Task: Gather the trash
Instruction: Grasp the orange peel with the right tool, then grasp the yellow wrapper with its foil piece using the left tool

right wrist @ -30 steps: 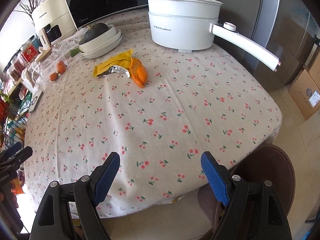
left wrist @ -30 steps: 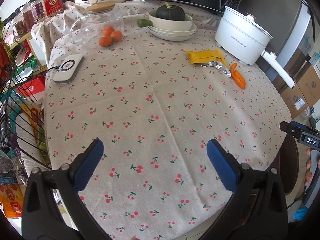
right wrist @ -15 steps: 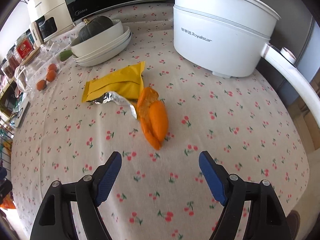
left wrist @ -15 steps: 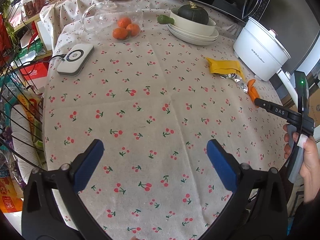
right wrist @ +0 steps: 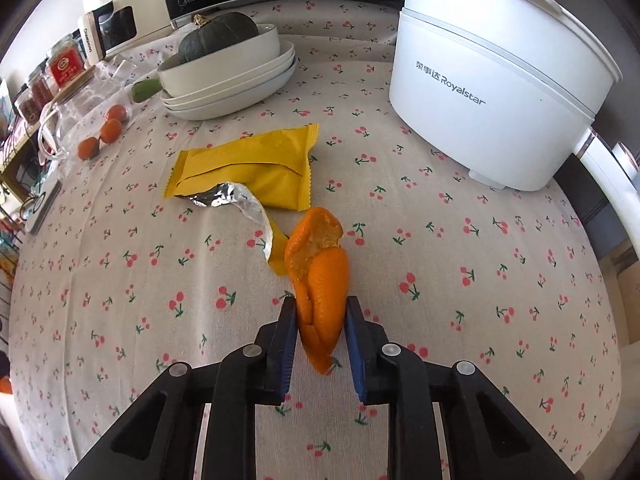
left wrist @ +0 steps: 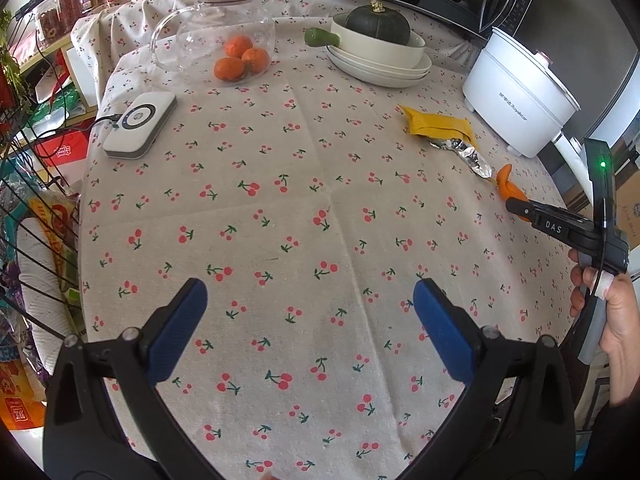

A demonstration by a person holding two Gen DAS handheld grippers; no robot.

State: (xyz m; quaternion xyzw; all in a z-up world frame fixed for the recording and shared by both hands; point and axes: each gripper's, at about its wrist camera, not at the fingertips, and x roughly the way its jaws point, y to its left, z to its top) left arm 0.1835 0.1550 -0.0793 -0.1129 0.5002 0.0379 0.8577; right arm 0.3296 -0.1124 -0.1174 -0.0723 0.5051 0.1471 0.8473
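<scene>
On the cherry-print tablecloth (right wrist: 120,280), a matte woven fabric with a crease running across it, my right gripper (right wrist: 321,322) has its blue-padded jaws pinching the orange peel (right wrist: 320,276) — a curled, pebbled strip with a pale pithy inside showing at its far end. The pads press on the peel's near half from both sides; its far end curls up above the cloth. Just beyond it lies the yellow wrapper (right wrist: 252,164), a flat, glossy packet with crimped edges, torn open so that a crinkled strip of silver foil (right wrist: 240,200) trails from it toward the peel, the strip's end almost touching it.

To the right stands the white electric pot (right wrist: 488,80), smooth and round, with its handle running off the edge of view. Behind the wrapper a stack of shallow white dishes (right wrist: 240,88) holds a dark green ribbed pumpkin (right wrist: 216,34).

My left gripper (left wrist: 310,312) hangs over the near part of the table with its jaws spread wide and nothing between them. From that view I see the right gripper's black body held in the right hand (left wrist: 612,312), a clear glass jar (left wrist: 212,40) with a wooden lid over three tangerines (left wrist: 240,60), and a white rounded device (left wrist: 140,124) with a cable.
</scene>
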